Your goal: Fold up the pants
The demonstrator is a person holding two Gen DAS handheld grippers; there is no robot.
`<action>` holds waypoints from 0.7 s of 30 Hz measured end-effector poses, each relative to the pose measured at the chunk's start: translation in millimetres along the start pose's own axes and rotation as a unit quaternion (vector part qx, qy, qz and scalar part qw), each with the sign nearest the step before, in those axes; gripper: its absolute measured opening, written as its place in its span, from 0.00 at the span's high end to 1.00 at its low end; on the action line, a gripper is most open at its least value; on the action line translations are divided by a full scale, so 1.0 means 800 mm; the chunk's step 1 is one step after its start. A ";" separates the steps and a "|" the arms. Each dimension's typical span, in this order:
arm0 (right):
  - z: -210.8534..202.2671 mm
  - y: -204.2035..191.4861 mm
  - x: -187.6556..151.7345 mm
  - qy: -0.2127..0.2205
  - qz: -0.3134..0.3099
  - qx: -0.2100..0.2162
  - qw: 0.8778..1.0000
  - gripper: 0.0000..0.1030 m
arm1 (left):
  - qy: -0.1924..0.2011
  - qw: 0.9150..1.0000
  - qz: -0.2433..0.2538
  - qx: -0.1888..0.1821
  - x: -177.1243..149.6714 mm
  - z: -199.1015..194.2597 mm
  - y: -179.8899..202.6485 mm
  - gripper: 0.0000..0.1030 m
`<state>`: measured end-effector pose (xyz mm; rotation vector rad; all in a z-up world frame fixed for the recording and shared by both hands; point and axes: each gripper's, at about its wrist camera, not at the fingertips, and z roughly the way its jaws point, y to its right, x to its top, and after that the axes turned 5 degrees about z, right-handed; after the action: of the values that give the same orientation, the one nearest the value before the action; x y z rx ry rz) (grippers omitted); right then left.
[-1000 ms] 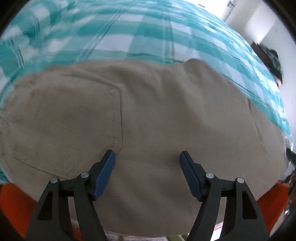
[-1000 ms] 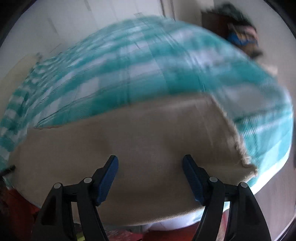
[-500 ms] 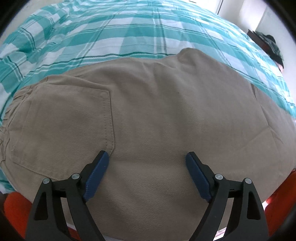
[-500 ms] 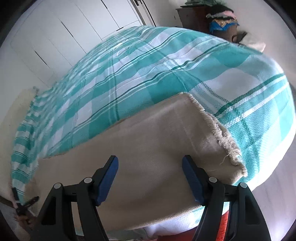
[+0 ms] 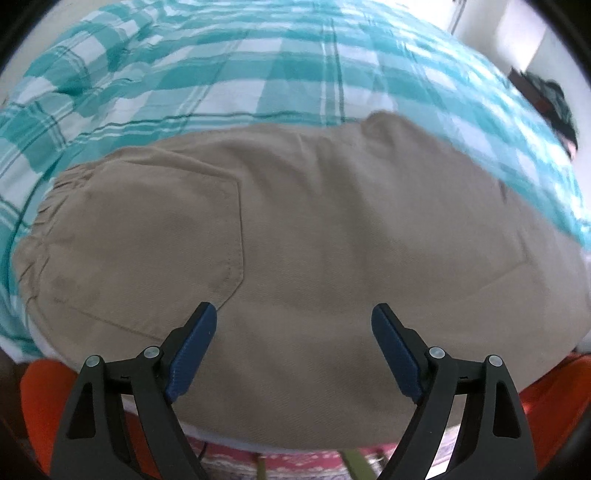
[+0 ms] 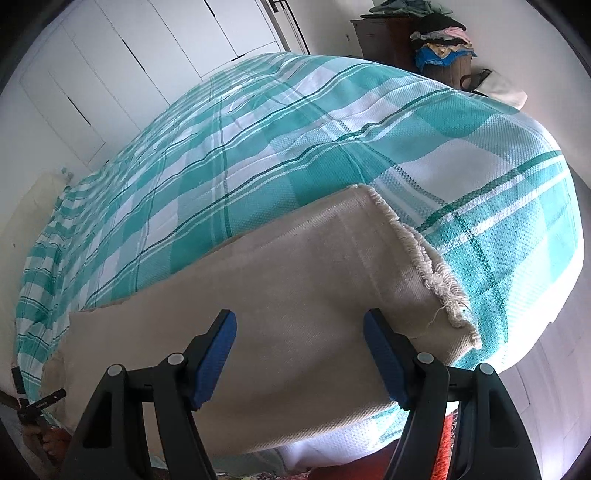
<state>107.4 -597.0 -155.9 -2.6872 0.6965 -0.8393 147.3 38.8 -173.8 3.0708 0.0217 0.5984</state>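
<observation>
Beige pants point(image 5: 314, 240) lie flat on a bed along its near edge. In the left wrist view I see the seat end, with a back pocket point(image 5: 155, 240) and gathered waistband point(image 5: 44, 218) at the left. My left gripper point(image 5: 293, 321) is open and empty just above the cloth beside the pocket's corner. In the right wrist view the pants point(image 6: 295, 280) show their leg end, with a frayed hem point(image 6: 436, 273) at the right. My right gripper point(image 6: 299, 332) is open and empty over the leg.
The bed is covered by a teal and white checked blanket point(image 6: 332, 129). White wardrobe doors point(image 6: 129, 55) stand behind it. A dark cabinet with piled clothes point(image 6: 424, 33) stands at the far right. Orange fabric point(image 5: 37, 398) shows below the bed's near edge.
The left wrist view has shifted slightly over the seat and is now blurred at the top. The right gripper stays over the leg end, a little lower toward the cloth. Both stay open.
</observation>
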 end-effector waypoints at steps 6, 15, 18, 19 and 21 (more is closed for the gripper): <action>0.001 0.000 -0.001 -0.002 0.000 -0.001 1.000 0.31 | 0.042 0.997 0.056 -0.038 0.021 -0.049 0.058 0.15; 0.002 -0.002 -0.001 -0.006 -0.009 -0.005 1.000 0.30 | 0.013 0.965 0.229 -0.128 0.065 -0.043 0.249 0.15; 0.001 -0.001 -0.003 -0.005 -0.007 -0.002 1.000 0.30 | 0.017 0.953 0.278 -0.122 0.085 -0.025 0.310 0.15; 0.001 -0.001 -0.002 -0.004 -0.007 -0.002 1.000 0.30 | 0.019 0.952 0.284 -0.113 0.095 -0.015 0.329 0.15; 0.001 -0.001 -0.003 -0.004 -0.009 -0.004 1.000 0.30 | 0.010 0.955 0.276 -0.108 0.112 0.004 0.351 0.15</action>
<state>106.7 -594.9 -156.9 -2.7063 0.6752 -0.8319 235.0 -240.9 -138.7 2.8360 -0.8639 0.5911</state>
